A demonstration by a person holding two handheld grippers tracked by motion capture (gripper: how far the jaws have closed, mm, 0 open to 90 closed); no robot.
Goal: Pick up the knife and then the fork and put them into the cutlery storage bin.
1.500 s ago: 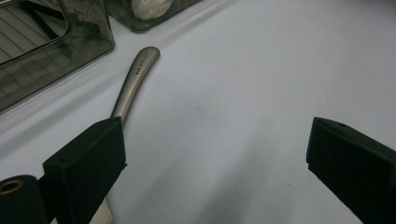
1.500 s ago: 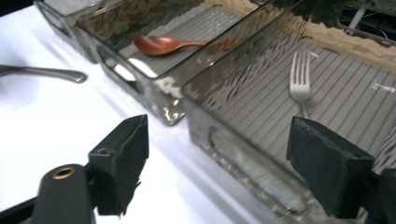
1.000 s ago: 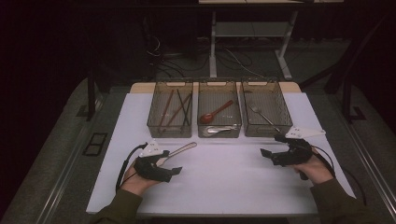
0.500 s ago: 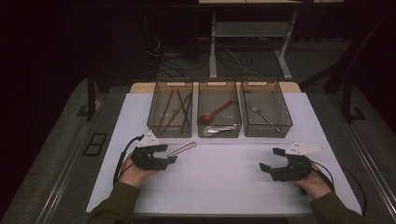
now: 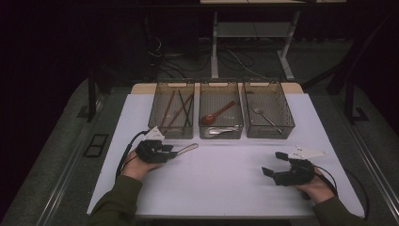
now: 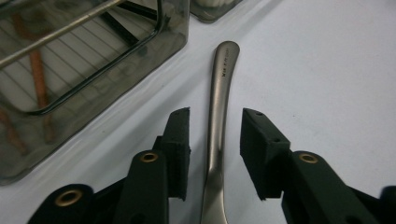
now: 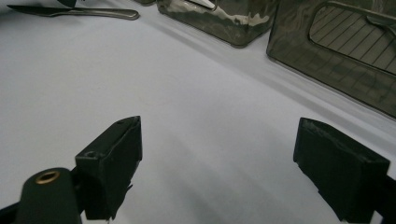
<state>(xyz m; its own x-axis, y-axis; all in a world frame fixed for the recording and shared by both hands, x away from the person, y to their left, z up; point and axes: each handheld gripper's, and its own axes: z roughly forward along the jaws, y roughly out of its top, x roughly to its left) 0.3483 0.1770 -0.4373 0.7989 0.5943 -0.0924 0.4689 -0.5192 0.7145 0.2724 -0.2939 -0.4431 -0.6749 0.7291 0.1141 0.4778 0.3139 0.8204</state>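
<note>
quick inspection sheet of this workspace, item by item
surface: white table top, bare in the middle
job's things: metal utensil handle lies flat on the table between the left tongs, near the left bin
clutter: three smoky bins in a row; left bin holds sticks, middle bin a red spoon and a pale utensil, right bin a fork
grippers: left tongs have just been closing, pads either side of the handle, small gaps showing; right tongs open wide above bare table
cables: black cable loops from left tongs; floor cables behind the table
surroundings: dark room, a table frame beyond
</note>
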